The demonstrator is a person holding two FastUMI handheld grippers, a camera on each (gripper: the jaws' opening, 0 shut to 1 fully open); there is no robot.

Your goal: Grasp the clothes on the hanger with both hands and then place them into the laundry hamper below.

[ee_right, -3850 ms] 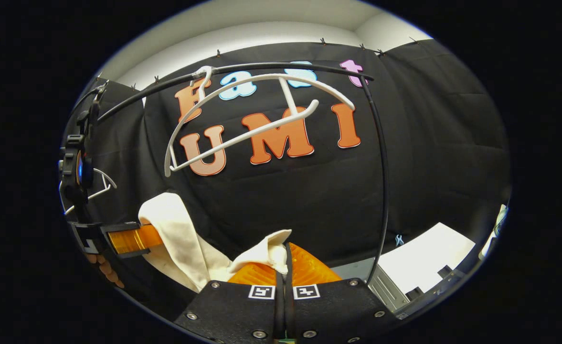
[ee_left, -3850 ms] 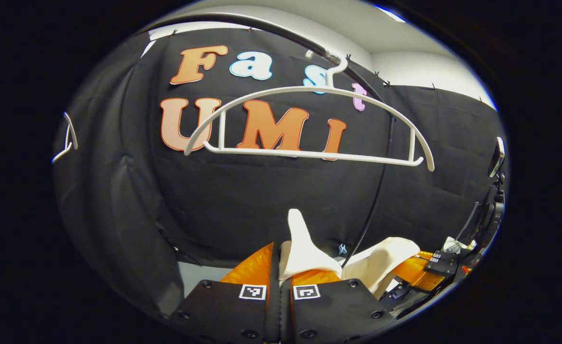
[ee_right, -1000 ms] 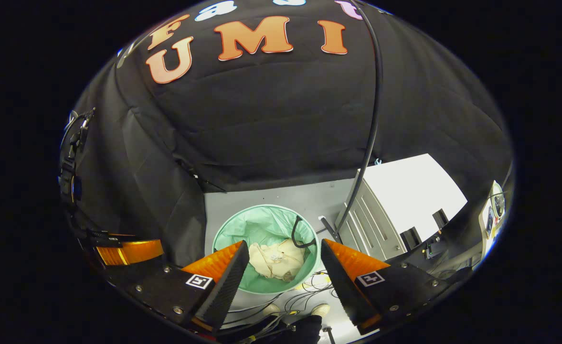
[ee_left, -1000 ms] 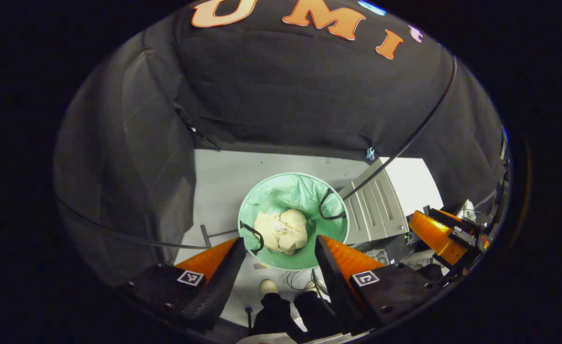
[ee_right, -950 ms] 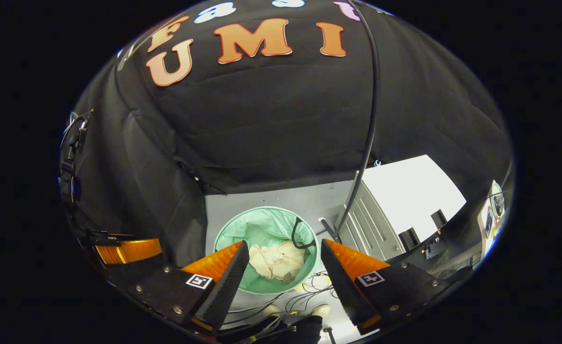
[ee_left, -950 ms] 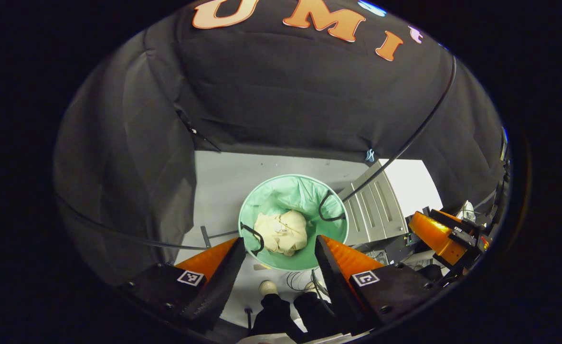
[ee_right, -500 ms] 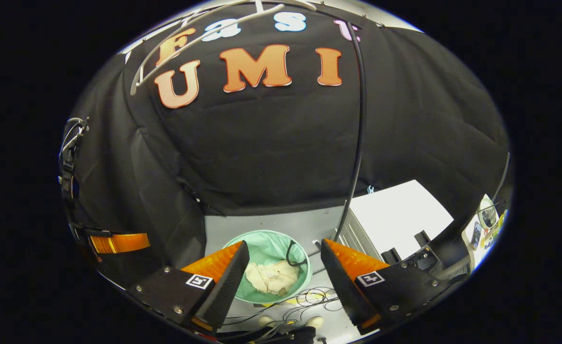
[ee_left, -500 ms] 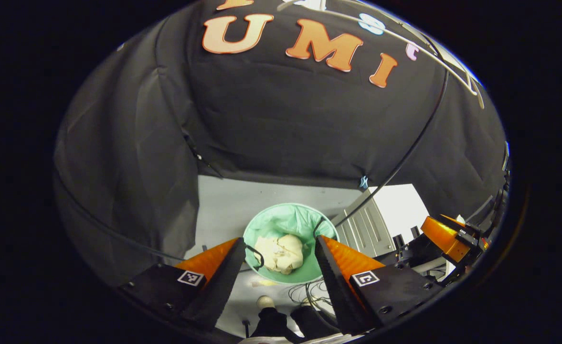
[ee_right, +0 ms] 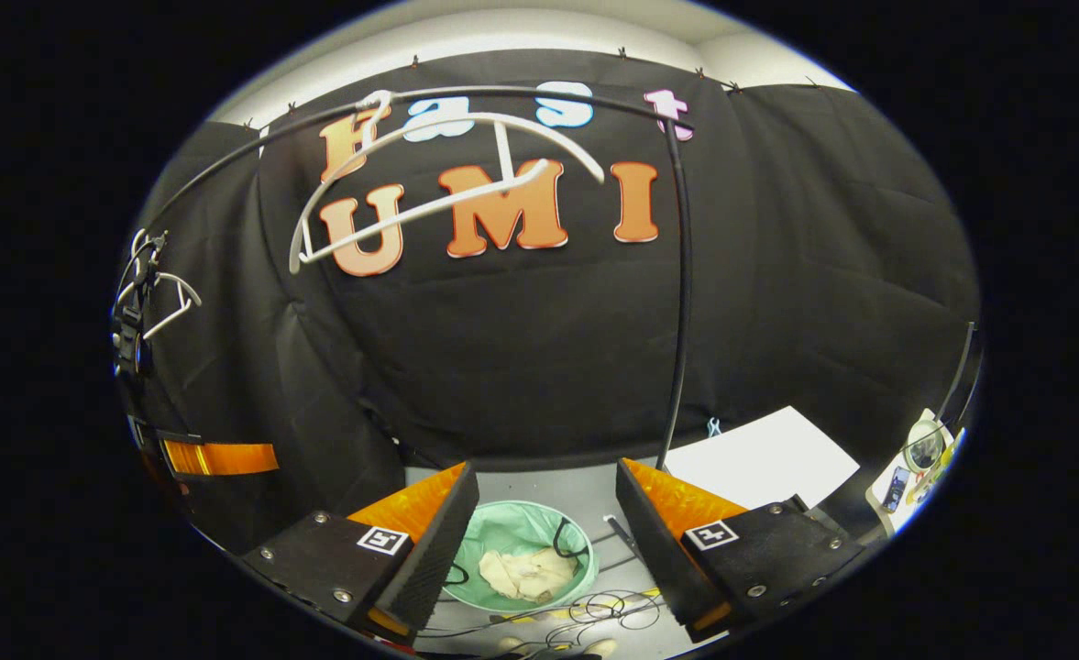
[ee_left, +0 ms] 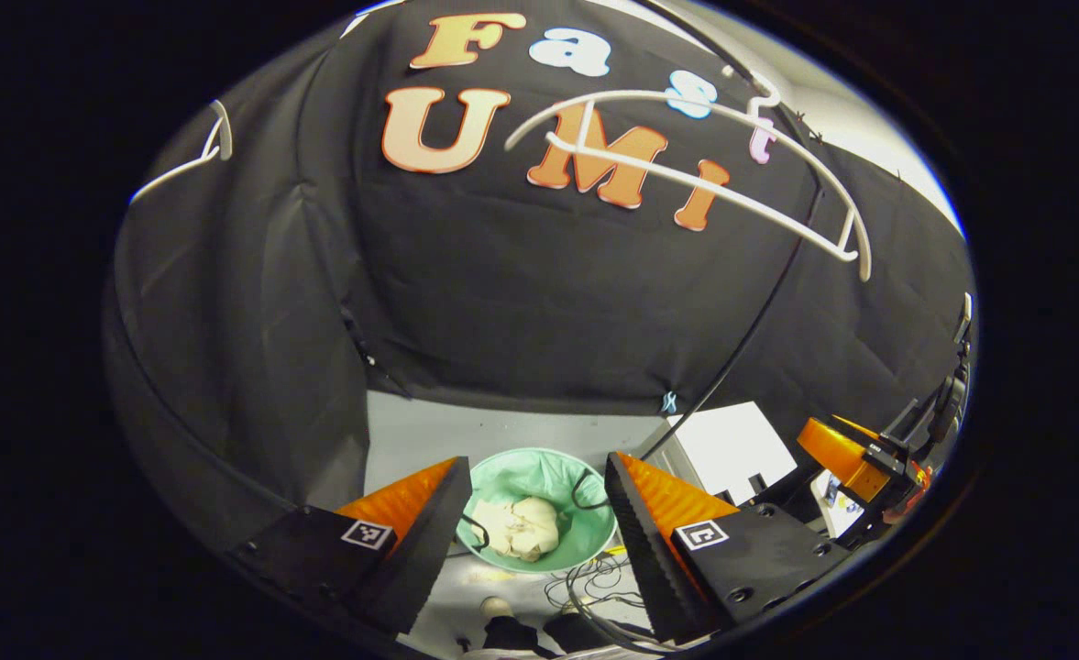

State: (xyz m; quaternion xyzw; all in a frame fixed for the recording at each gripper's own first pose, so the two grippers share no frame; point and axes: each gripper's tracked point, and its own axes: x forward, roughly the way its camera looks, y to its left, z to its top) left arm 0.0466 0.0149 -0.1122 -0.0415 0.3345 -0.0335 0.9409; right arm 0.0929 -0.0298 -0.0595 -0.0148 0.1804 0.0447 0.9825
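The cream clothes (ee_left: 518,528) lay bunched inside the green laundry hamper (ee_left: 585,550) on the floor, below the bare white hanger (ee_left: 686,179) on its rail. The left gripper (ee_left: 532,527) and right gripper (ee_right: 546,550) both hung above the hamper, jaws spread wide and holding nothing. With the drop apparently done, the sound move was to lift both straight up, clear of the hamper's black handles and the hanger.
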